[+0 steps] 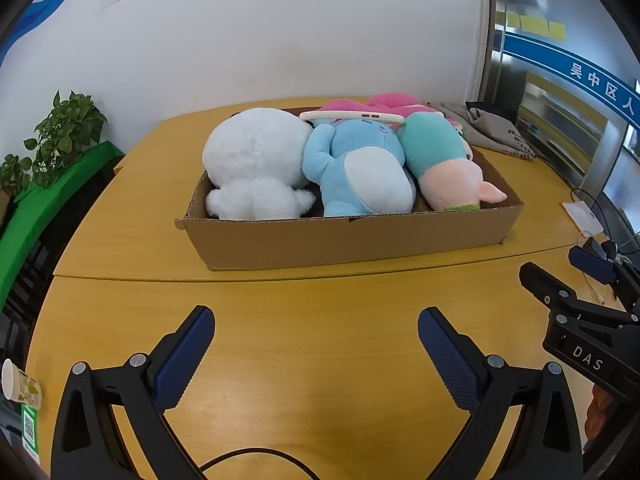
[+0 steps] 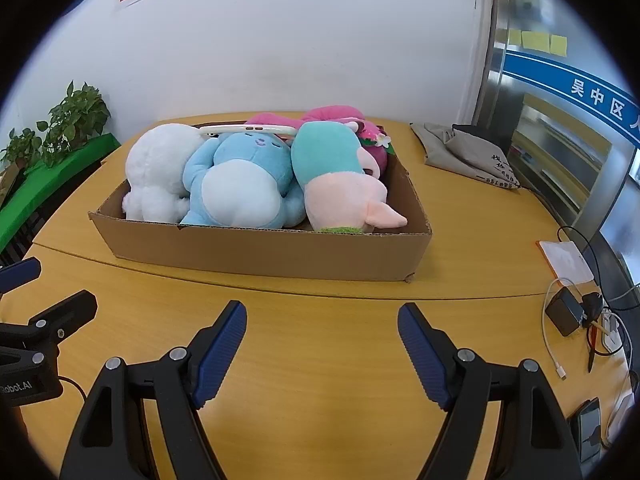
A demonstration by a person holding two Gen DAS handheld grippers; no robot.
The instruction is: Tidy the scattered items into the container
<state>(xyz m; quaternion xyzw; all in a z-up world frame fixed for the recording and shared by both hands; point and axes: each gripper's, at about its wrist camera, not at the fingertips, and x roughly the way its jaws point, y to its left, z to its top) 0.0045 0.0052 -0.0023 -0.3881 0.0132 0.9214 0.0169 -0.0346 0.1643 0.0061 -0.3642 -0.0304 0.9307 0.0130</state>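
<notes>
Toys, a white, a blue and a teal-pink one, fill the box at the table's far side, while left gripper and right gripper hover near, jaws wide and empty, suggesting only a last check remains.

three plush toys lie side by side in the box; a phone, perhaps, rests on them.
</notes>
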